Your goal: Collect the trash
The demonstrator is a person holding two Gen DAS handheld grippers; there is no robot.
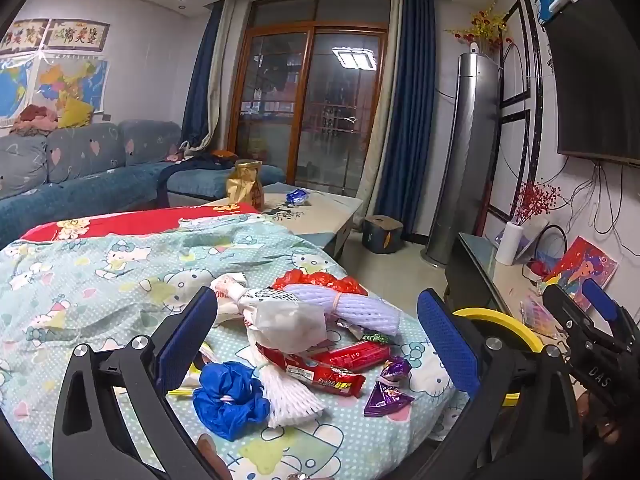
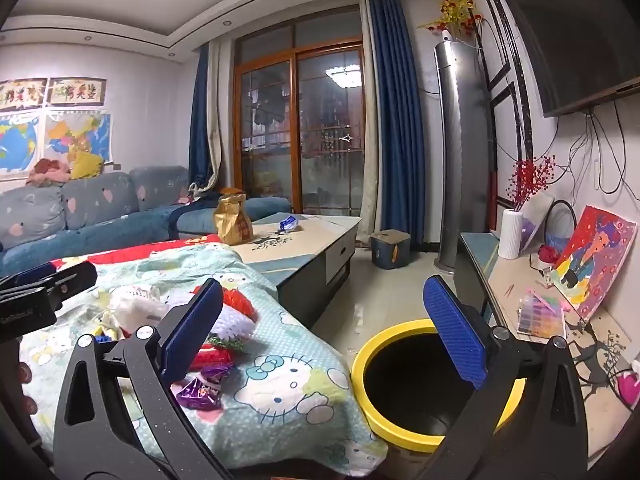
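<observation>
While trash pile (image 1: 304,340) lies untouched on bed cover (image 1: 100,280) just ahead of left gripper (image 1: 316,344), both grippers spread wide, empty. Bin (image 2: 400,420) under right gripper (image 2: 324,336) looks empty. Collecting not started, by my guess.

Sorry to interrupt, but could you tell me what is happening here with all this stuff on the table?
A person is collecting trash with a two-finger tool in each hand. Both the left tool and the right tool are open and hold nothing. The litter lies on the cartoon-cat print cloth: a crumpled blue plastic bag, white foam fruit netting, red snack wrappers and purple candy wrappers. The yellow-rimmed round bin stands on the floor beside it, apparently empty.
</observation>
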